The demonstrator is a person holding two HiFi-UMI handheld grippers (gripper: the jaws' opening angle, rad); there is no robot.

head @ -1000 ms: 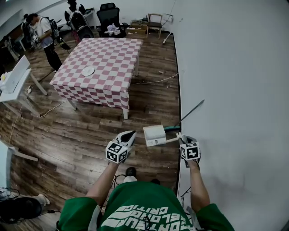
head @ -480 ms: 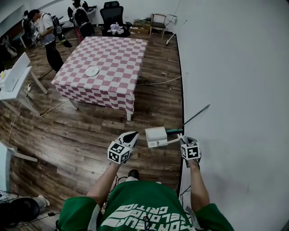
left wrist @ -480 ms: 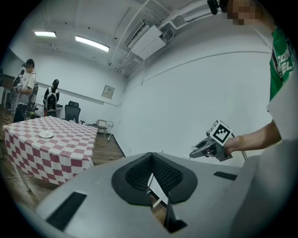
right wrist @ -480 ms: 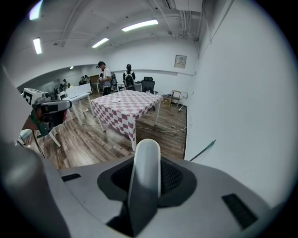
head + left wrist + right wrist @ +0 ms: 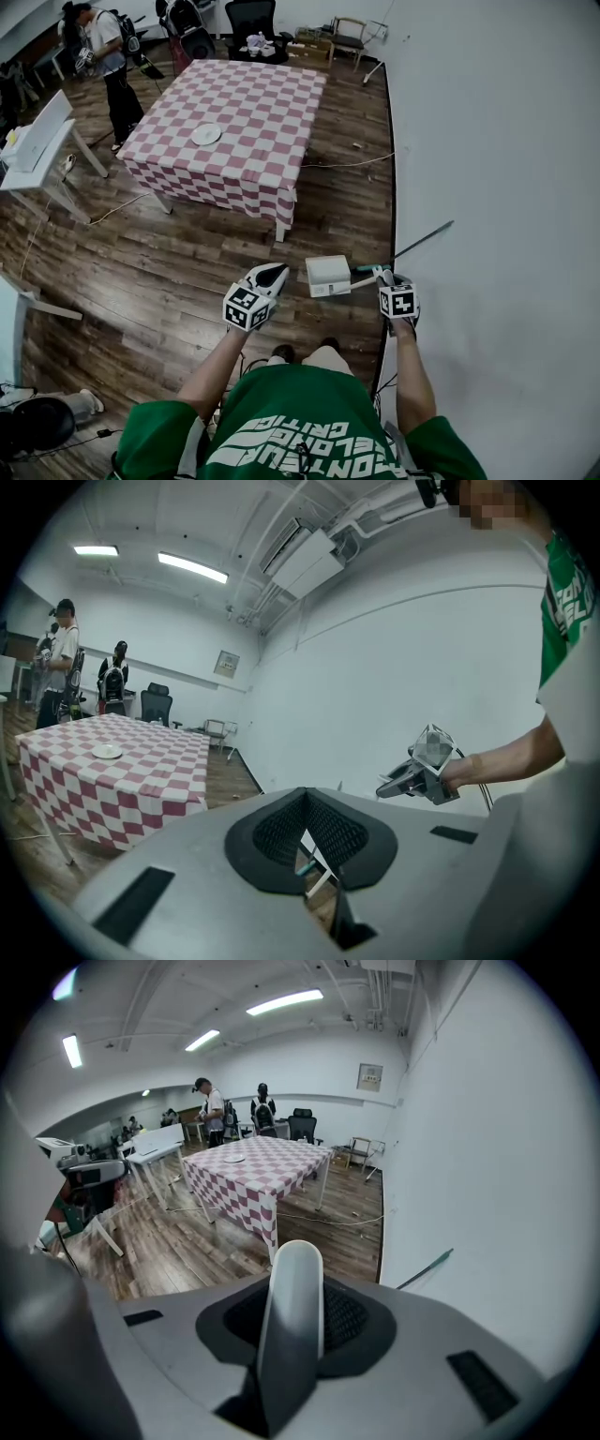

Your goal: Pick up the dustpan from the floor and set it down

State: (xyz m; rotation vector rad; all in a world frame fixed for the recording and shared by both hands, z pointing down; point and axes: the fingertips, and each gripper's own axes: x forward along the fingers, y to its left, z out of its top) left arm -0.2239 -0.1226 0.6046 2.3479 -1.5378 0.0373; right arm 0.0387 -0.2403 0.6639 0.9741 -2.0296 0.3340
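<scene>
The white dustpan hangs above the wooden floor in the head view, its box-shaped pan pointing left. Its pale handle runs up between the right gripper's jaws. My right gripper is shut on that handle, close to the white wall. My left gripper hovers just left of the dustpan, apart from it, its black pads drawn together with nothing between them. In the left gripper view the right gripper shows at the right, in front of the wall.
A table with a red-and-white checked cloth stands ahead, a white plate on it. A thin green-handled stick leans on the white wall at the right. A white desk, chairs and people are at the far left and back.
The checked table has come closer in the head view. Both grippers have moved forward with the dustpan still in the right one. The feet have shifted under the body.
</scene>
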